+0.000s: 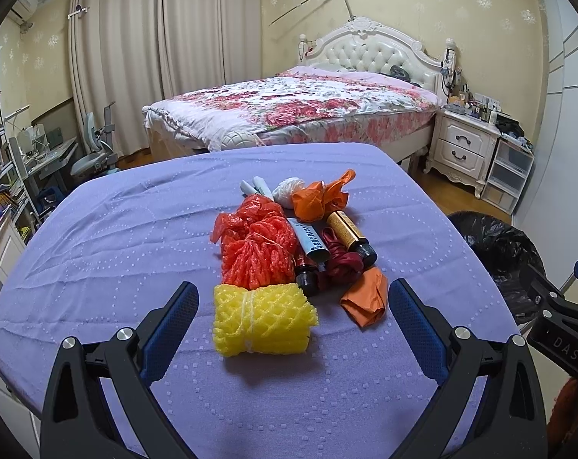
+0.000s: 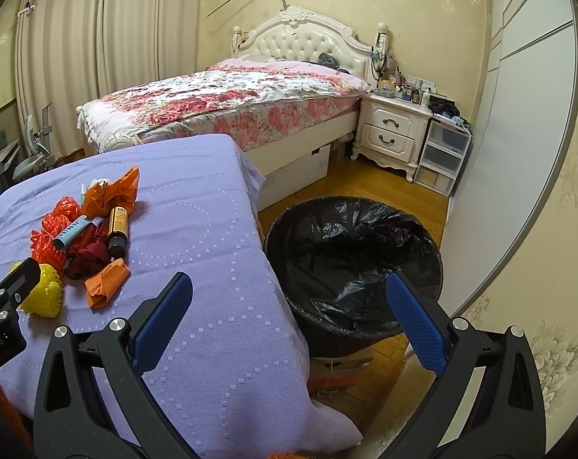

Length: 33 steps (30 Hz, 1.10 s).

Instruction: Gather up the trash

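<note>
A heap of trash lies on the purple-covered table (image 1: 117,237). Nearest is a yellow foam net (image 1: 262,317), then an orange-red foam net (image 1: 256,248), two brown bottles (image 1: 350,235), a blue-white tube (image 1: 308,239), dark red wrapping (image 1: 342,262) and orange plastic scraps (image 1: 365,294). My left gripper (image 1: 294,296) is open, its fingers on either side of the yellow net with clear gaps. My right gripper (image 2: 289,287) is open and empty, hanging over the table's right edge and the black-lined bin (image 2: 354,267). In the right wrist view the heap (image 2: 86,237) sits far left.
The bin stands on the wooden floor just right of the table (image 2: 212,267). Behind are a bed (image 1: 296,107) with a floral cover, a white nightstand (image 1: 461,145) and plastic drawers (image 1: 508,172). Shelves and a desk chair (image 1: 94,145) fill the left side.
</note>
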Available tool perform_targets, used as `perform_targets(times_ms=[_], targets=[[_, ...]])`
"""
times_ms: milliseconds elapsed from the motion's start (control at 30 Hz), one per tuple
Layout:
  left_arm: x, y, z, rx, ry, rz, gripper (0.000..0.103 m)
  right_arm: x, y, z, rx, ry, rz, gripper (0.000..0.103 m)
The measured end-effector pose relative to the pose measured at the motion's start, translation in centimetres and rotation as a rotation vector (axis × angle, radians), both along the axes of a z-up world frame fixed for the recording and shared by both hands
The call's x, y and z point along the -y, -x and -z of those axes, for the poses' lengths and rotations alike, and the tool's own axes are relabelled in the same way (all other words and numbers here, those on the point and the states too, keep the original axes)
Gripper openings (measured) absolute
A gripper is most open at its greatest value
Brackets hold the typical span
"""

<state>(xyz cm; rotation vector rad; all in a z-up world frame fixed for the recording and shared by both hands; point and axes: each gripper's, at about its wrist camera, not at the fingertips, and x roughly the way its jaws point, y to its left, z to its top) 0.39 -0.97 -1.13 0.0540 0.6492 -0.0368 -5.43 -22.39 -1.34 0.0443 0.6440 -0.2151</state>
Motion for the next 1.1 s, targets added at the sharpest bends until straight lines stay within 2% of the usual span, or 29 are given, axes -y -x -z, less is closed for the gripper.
perform_targets(times_ms=[1100], targets=[[-0.7, -0.8, 0.5, -0.033, 0.017, -0.004, 0.097, -1.0, -1.0, 0.2, -0.025, 0.007, -0.002, 0.099]])
